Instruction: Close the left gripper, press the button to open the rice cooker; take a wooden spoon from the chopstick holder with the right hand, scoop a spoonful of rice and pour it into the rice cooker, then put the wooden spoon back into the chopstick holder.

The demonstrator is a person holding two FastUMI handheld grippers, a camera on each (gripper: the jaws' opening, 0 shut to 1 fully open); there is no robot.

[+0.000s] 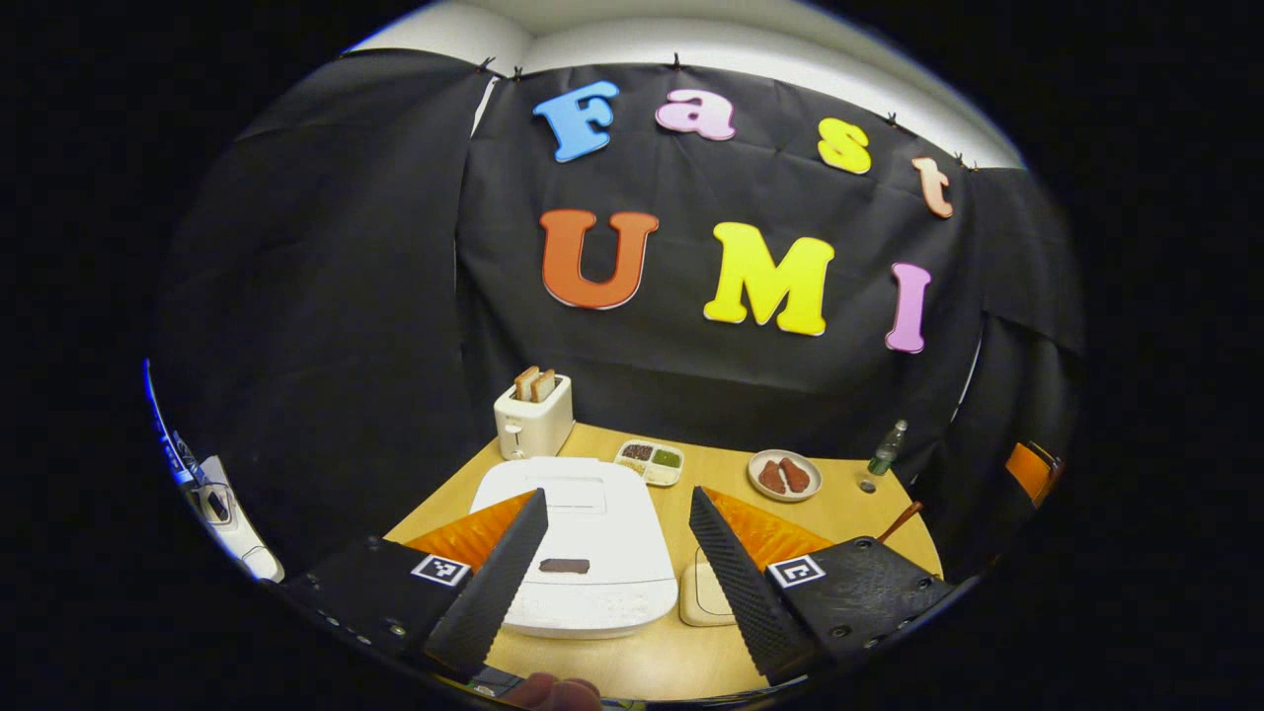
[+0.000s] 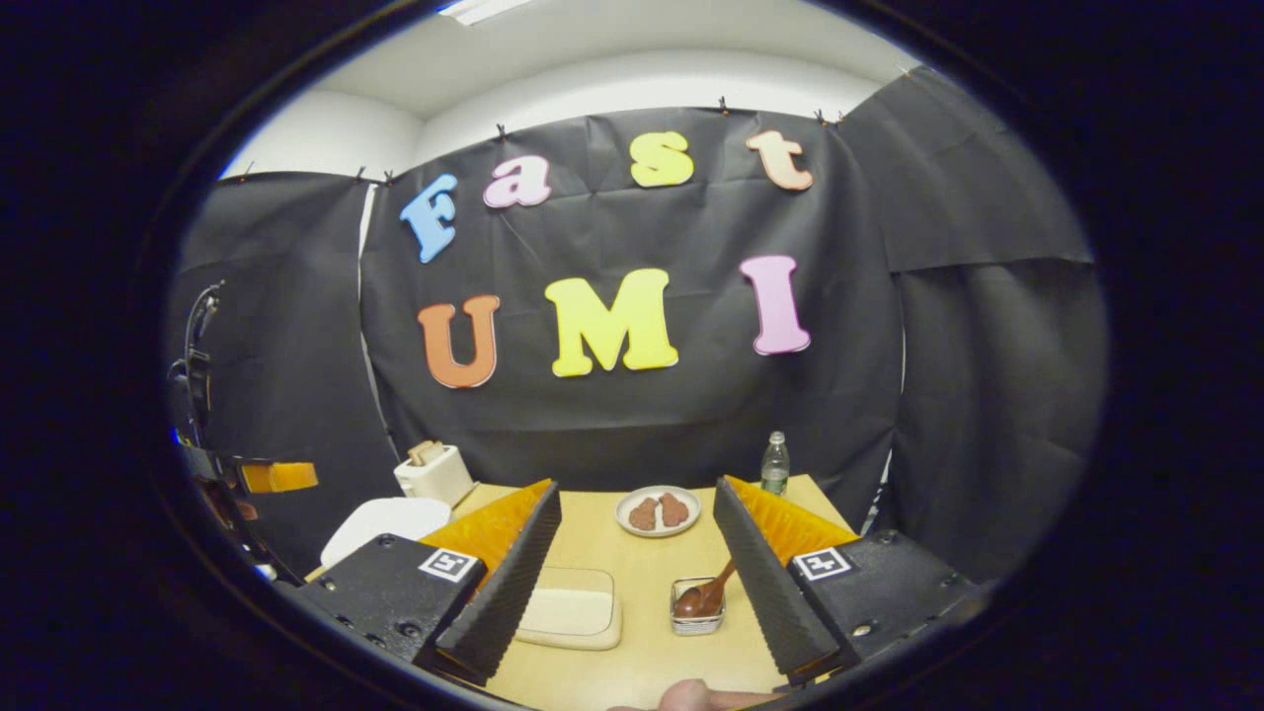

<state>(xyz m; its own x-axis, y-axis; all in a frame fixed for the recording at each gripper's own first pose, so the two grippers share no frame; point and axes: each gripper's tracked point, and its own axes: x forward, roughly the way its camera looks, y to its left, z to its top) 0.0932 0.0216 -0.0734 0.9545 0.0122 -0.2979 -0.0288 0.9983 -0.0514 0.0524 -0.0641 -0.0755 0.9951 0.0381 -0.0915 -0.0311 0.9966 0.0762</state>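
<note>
In the left gripper view, the left gripper (image 1: 617, 553) hangs with its ribbed fingers spread wide over the smooth white rounded rice cooker (image 1: 578, 553), lid down, a dark oblong button (image 1: 564, 566) near its front edge on the pale wooden table (image 1: 849, 504). The right gripper view brings close a small square metal chopstick holder (image 2: 698, 605) with a brown wooden spoon (image 2: 703, 596) leaning in it, beside a cream rectangular dish (image 2: 571, 607), perhaps the rice container. The right gripper (image 2: 637, 568) is likewise wide apart, empty.
</note>
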